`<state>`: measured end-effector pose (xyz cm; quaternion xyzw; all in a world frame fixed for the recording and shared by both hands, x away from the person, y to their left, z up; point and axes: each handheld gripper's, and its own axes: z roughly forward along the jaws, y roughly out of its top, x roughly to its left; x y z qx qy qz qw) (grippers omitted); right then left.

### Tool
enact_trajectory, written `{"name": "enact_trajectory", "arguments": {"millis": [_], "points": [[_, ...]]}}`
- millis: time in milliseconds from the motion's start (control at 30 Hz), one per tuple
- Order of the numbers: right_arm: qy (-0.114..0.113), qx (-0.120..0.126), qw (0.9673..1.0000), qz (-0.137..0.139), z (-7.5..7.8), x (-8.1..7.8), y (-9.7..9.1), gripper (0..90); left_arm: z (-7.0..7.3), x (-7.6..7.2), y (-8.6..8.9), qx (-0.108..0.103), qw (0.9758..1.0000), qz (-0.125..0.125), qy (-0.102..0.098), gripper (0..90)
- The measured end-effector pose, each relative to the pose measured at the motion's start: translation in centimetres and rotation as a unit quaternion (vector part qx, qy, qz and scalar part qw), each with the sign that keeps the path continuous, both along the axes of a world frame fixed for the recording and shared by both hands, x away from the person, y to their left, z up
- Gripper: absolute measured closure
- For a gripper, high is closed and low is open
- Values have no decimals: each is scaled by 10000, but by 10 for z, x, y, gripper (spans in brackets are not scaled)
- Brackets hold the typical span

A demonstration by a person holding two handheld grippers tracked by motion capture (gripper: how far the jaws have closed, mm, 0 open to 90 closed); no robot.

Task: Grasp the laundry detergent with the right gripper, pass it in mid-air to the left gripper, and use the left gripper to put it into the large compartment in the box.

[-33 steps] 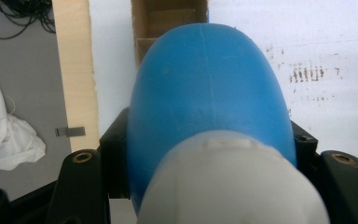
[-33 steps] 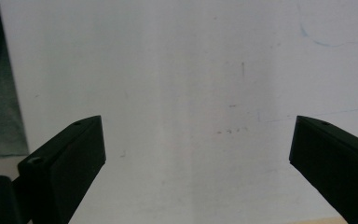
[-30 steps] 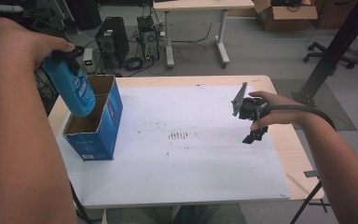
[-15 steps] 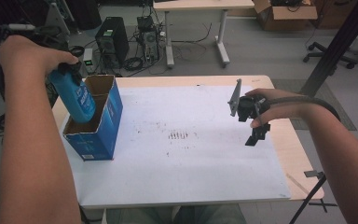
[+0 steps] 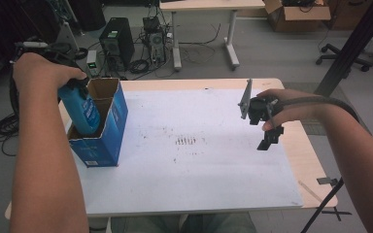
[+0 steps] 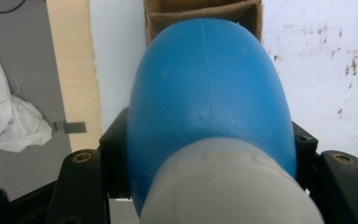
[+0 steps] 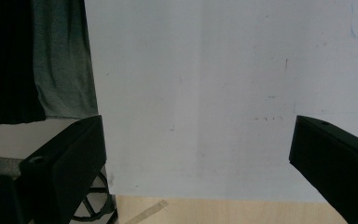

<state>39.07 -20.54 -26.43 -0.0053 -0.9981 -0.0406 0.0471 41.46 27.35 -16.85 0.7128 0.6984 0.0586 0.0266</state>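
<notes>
One thing matters at this moment: the smooth blue plastic bottle with a pale grey neck, which you have pinched in your left hand-held gripper at the left of the high view. Its lower half already sits inside the open-topped blue cardboard box on the white bench, leaning a little toward the upper left of the frame.

In the left gripper view the black jaws press on both sides of the bottle just below its pale neck, where the shoulder swells. That looks like a sound place to hold: the narrower neck gives the pads a ledge, so the rounded body is less likely to slide through. The plastic looks glossy and probably slippery, and its wall likely flexes, so a hard squeeze on the belly would bulge rather than grip. It seems light, though you cannot tell whether it is filled.

The box is thin card and would probably shift or tip if the bottle drags on its wall, so lower it straight.

Your right hand-held gripper hangs over the right of the bench, jaws spread wide apart with nothing between them.
</notes>
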Motion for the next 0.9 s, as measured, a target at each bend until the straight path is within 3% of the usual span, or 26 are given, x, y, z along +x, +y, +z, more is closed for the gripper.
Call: {"name": "enact_trajectory", "arguments": {"millis": [900], "points": [[-41,-30,10000,-20,-9,-1,-2,37,-68,1,4,-33,9996,-56,262,383]]}}
